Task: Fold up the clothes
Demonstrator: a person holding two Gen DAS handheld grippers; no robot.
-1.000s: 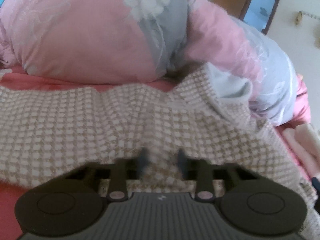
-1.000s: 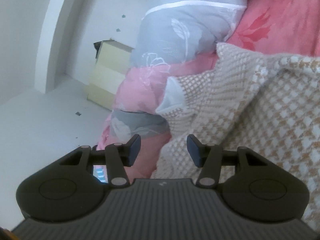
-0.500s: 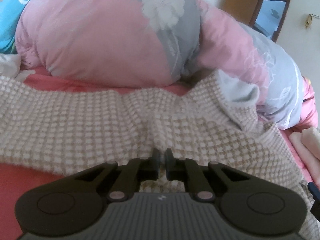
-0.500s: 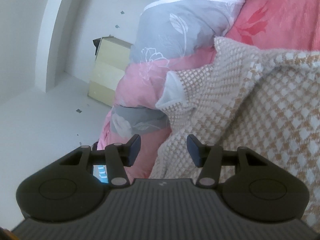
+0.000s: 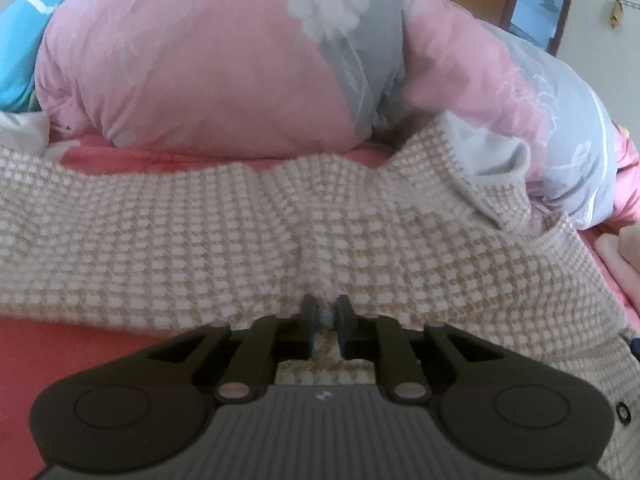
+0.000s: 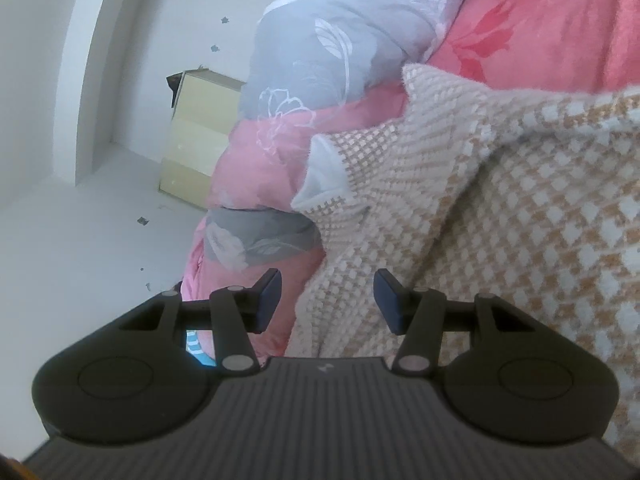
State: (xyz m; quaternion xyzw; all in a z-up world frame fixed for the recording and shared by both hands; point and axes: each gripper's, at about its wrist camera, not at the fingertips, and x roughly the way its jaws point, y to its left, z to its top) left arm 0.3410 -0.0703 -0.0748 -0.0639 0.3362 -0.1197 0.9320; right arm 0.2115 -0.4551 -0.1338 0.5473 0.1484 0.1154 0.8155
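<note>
The jaws of the left gripper point(image 5: 325, 320) stand only a narrow slot apart and have just been opening a little; a pinch of the checked knit garment point(image 5: 240, 240) sits in that slot, bunched into a small ridge running away from the fingertips, and the pads look to be pressing it still, though the blur there makes the contact hard to read. The garment spreads wide to either side of these jaws and beyond them, lying on a coral-red bedsheet point(image 5: 60, 352), and its near hem disappears under the gripper's body. Past the garment, further ahead of the jaws, a bulky pink-and-grey floral duvet point(image 5: 200, 60) is heaped; a pale inner lining of the garment point(image 5: 488, 160) shows where a flap is turned back ahead and to the right. A blue striped cloth point(image 5: 24, 40) is cut off at the far left edge. The right gripper point(image 6: 327, 300) has its jaws parted roughly halfway and grips nothing; the garment's edge point(image 6: 440, 220) hangs just ahead, between and right of the fingers, but no pad touches it. Left of these jaws lie a white floor and a pale wooden cabinet point(image 6: 196, 140), partly hidden by the duvet.
</note>
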